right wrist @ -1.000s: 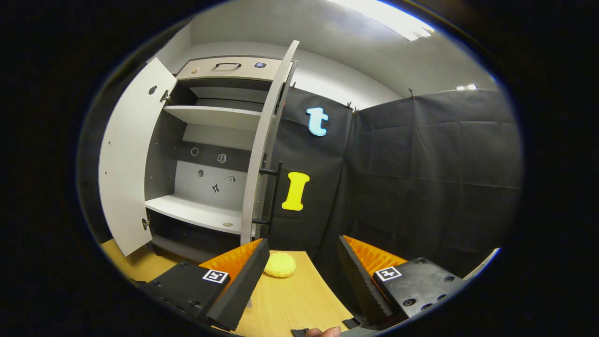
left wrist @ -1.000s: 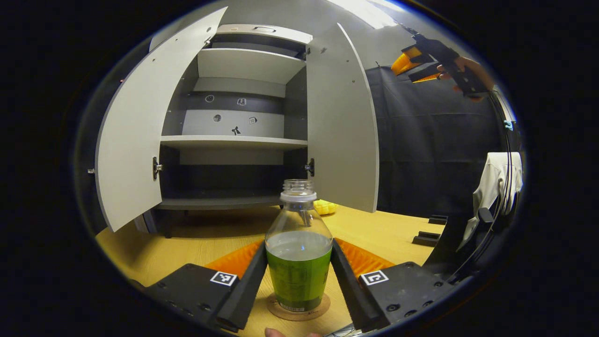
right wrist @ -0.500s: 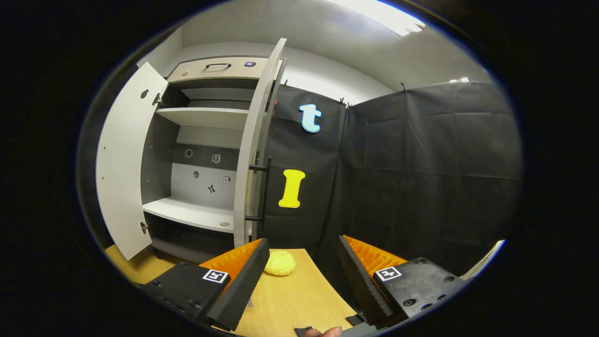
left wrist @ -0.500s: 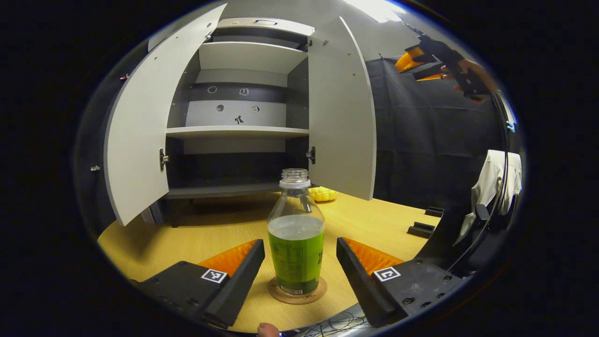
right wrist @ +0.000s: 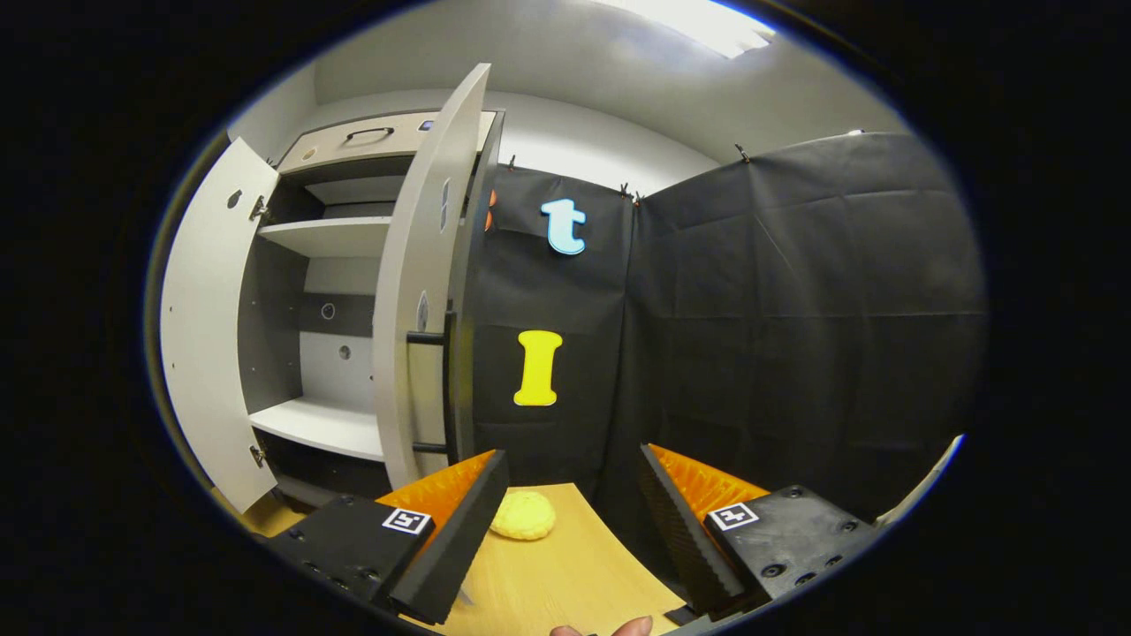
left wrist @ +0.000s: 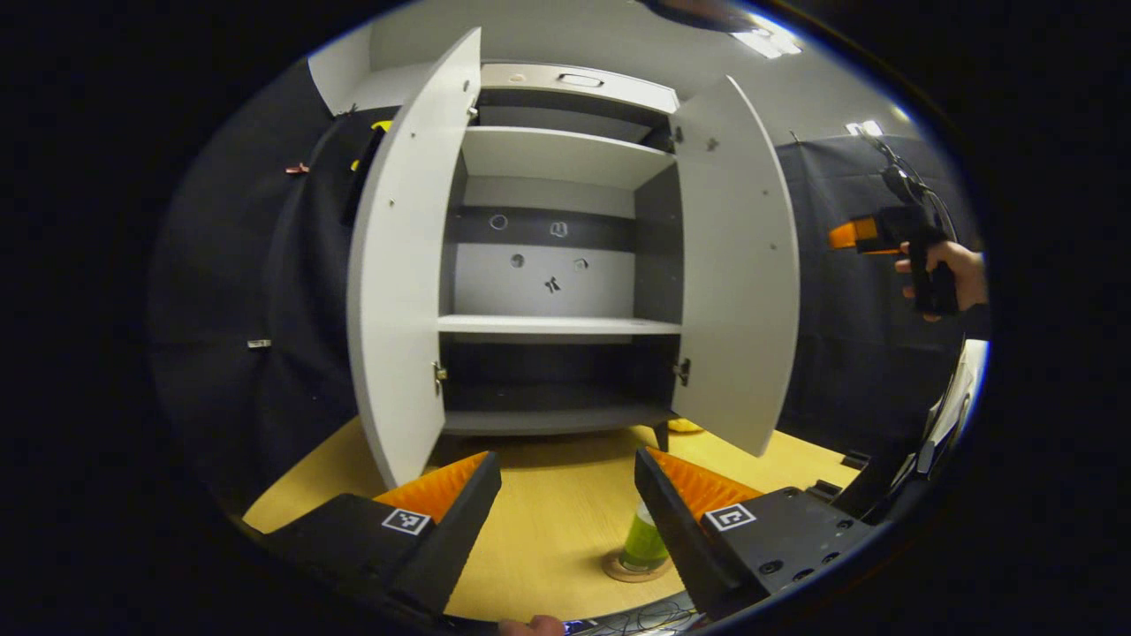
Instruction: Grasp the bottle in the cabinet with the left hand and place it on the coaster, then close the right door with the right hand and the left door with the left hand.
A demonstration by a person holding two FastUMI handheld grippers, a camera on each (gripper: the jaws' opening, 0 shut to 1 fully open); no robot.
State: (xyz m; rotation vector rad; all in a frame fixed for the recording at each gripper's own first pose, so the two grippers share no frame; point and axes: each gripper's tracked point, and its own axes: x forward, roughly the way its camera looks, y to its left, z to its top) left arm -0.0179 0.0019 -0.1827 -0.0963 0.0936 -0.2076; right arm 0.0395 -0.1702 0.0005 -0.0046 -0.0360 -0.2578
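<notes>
Left claw (left wrist: 567, 495) is open and empty; right claw (right wrist: 573, 495) likewise. One green-labelled bottle (left wrist: 645, 541) stands on one coaster (left wrist: 629, 570) on the tabletop (left wrist: 548, 530). Both cabinet doors, left door (left wrist: 402, 291) and right door (left wrist: 738, 265), are open; label text unreadable.

Light wood worktop (left wrist: 548, 530) carries a grey cabinet (left wrist: 557, 291) at the back, both doors open. Round coaster (left wrist: 632, 567) near the front edge, green bottle (left wrist: 643, 543) standing upright on it. Yellow lumpy object (right wrist: 523, 516) beside the cabinet's right door (right wrist: 415, 291).
</notes>
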